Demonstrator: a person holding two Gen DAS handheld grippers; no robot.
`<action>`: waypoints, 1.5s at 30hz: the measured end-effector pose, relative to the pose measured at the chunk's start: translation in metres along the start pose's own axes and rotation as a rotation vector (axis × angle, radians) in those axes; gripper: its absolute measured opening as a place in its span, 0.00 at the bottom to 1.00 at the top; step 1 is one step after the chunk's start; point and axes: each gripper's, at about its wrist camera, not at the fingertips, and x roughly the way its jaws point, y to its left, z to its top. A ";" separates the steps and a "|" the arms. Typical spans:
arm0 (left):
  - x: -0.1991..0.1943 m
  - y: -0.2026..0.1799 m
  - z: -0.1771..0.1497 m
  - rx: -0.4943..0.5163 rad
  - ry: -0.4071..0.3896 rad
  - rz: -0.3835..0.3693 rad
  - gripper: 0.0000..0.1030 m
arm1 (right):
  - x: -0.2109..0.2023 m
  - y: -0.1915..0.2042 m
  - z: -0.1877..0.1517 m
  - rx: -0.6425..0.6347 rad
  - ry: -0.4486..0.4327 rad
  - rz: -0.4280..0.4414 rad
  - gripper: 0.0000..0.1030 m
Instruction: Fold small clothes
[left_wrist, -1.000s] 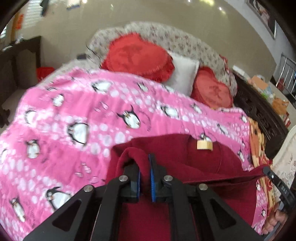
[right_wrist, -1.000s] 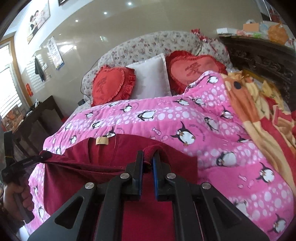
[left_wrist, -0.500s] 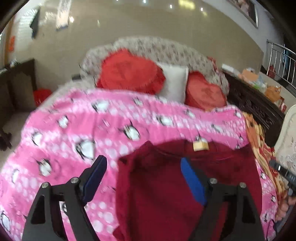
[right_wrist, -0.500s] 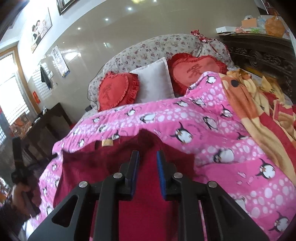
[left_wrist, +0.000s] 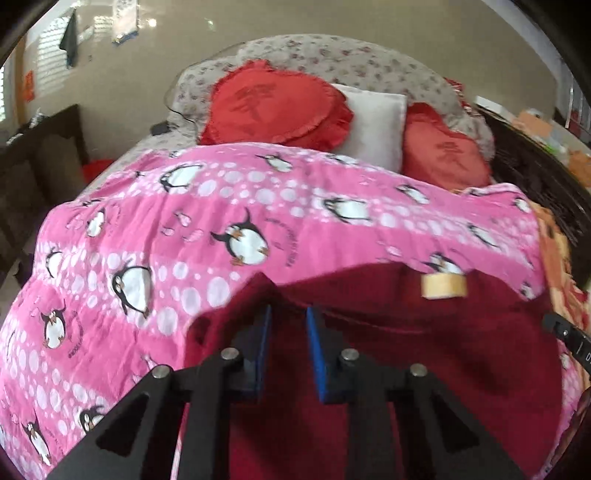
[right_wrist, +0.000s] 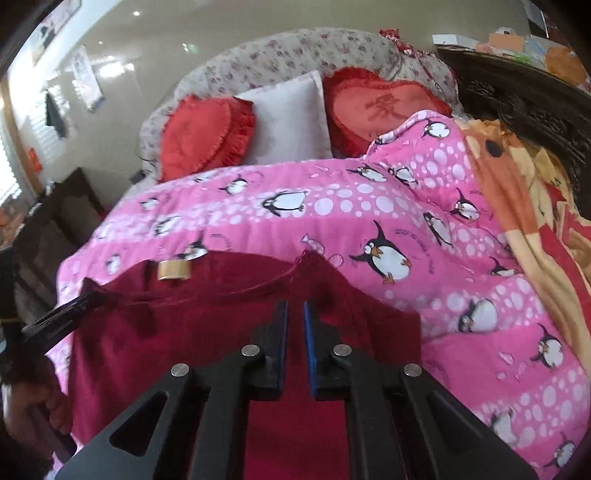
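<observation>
A dark red garment (left_wrist: 424, 369) lies spread flat on a pink penguin-print quilt (left_wrist: 221, 206) that covers the bed, at the quilt's near edge. Its neckline, marked by a tan label (left_wrist: 444, 286), faces the far end, where two red heart cushions (left_wrist: 273, 107) flank a white pillow (left_wrist: 373, 129).

The left hand-held gripper (left_wrist: 288, 314) hangs over the garment's left shoulder corner. Its blue-padded jaws are closing, a narrow gap between them; cloth shows under and between the pads, though they do not appear to press it.

The right hand-held gripper (right_wrist: 294, 308) sits over the garment's right shoulder, just near of the seam where a peak of cloth rises at the far edge. Its jaws stand almost together and it is closed; whether cloth is caught between the pads cannot be told. In the right wrist view the other gripper's dark fingers reach the opposite shoulder, a hand (right_wrist: 33, 413) behind it.
</observation>
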 end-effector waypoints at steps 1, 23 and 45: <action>0.004 0.002 -0.001 0.001 -0.002 0.006 0.21 | 0.012 -0.001 0.003 -0.018 0.012 -0.034 0.00; -0.022 0.000 -0.005 0.073 -0.023 -0.057 0.36 | 0.013 -0.005 0.003 -0.114 -0.012 -0.084 0.00; -0.016 -0.050 -0.110 0.124 0.021 -0.081 0.64 | -0.002 0.053 -0.108 -0.138 0.010 0.010 0.00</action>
